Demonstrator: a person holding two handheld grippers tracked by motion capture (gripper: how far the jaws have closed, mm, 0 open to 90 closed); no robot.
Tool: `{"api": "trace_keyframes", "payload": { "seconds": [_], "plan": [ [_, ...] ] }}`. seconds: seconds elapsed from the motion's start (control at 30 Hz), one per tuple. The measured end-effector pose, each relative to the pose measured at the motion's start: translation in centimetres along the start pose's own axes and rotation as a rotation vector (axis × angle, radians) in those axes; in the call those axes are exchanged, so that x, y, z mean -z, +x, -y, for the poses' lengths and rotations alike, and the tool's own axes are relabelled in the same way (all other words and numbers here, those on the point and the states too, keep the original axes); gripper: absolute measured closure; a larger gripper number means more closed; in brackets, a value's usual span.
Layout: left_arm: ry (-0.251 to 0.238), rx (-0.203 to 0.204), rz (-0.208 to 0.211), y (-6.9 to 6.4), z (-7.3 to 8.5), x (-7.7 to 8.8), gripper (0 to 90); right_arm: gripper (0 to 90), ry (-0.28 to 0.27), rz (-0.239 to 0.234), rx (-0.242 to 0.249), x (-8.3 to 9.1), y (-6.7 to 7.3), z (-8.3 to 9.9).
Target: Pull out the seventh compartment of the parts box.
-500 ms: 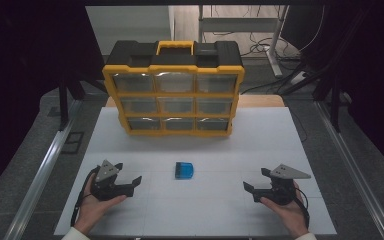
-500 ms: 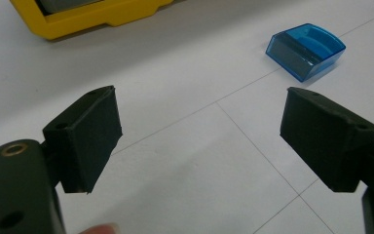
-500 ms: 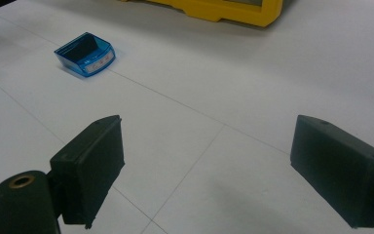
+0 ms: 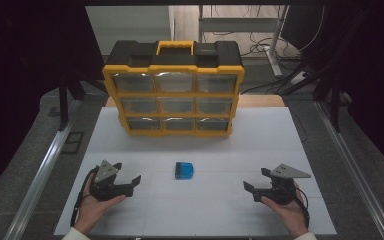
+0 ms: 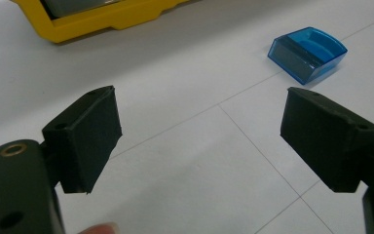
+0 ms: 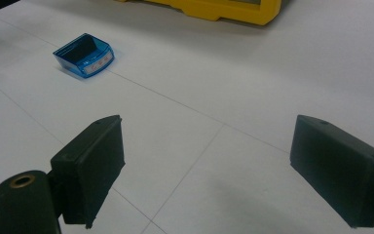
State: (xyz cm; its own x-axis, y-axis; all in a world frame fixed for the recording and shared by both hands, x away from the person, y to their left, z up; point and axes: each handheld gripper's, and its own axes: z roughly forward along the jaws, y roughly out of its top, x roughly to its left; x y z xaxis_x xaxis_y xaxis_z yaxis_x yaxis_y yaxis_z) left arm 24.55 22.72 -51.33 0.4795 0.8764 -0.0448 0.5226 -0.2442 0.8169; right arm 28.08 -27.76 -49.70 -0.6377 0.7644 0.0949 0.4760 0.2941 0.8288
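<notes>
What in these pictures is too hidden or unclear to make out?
- Drawer contents of the yellow organizer: high view, too small and glared behind clear fronts.
- Organizer: both gripper views, cut off by the top edge.
- Small blue box: whether anything is inside, tinted plastic hides it.

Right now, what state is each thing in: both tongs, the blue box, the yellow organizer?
left tongs: open, empty, held just above the table.
right tongs: open, empty.
blue box: lying on the white table, between the tongs, untouched.
yellow organizer: upright at the far edge, all nine drawers shut.
</notes>
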Motion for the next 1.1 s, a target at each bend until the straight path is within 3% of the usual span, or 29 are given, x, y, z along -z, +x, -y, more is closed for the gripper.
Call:
{"api": "trace_keyframes", "payload": {
  "seconds": [0.73,0.93,0.97,1.0,1.03,1.07,1.1],
  "plan": [
    [-0.033,-0.076,-0.053,-0.3,0.2,0.9,14.6,12.8,0.016,0.01,0.01,-0.3,0.3,-0.2],
    [-0.039,-0.148,-0.08,-0.8,0.2,0.8,14.2,12.8,0.026,0.009,0.014,-0.4,0.4,-0.1],
    [-0.043,-0.18,-0.09,-1.0,0.1,0.7,14.1,12.8,0.024,0.01,0.014,-0.2,0.5,0.0],
    [-0.043,-0.18,-0.09,-1.0,0.1,0.7,14.0,12.8,0.024,0.01,0.014,-0.2,0.5,0.0],
    [-0.051,-0.206,-0.093,-1.2,0.0,0.6,13.6,12.8,0.022,0.014,0.014,0.0,0.4,0.1],
    [-0.051,-0.206,-0.093,-1.2,0.0,0.6,13.6,12.8,0.022,0.014,0.014,0.0,0.4,0.1],
    [-0.052,-0.249,-0.111,-1.3,0.0,0.6,13.4,12.8,0.021,0.017,0.009,0.1,0.3,0.1]
  ]
}}
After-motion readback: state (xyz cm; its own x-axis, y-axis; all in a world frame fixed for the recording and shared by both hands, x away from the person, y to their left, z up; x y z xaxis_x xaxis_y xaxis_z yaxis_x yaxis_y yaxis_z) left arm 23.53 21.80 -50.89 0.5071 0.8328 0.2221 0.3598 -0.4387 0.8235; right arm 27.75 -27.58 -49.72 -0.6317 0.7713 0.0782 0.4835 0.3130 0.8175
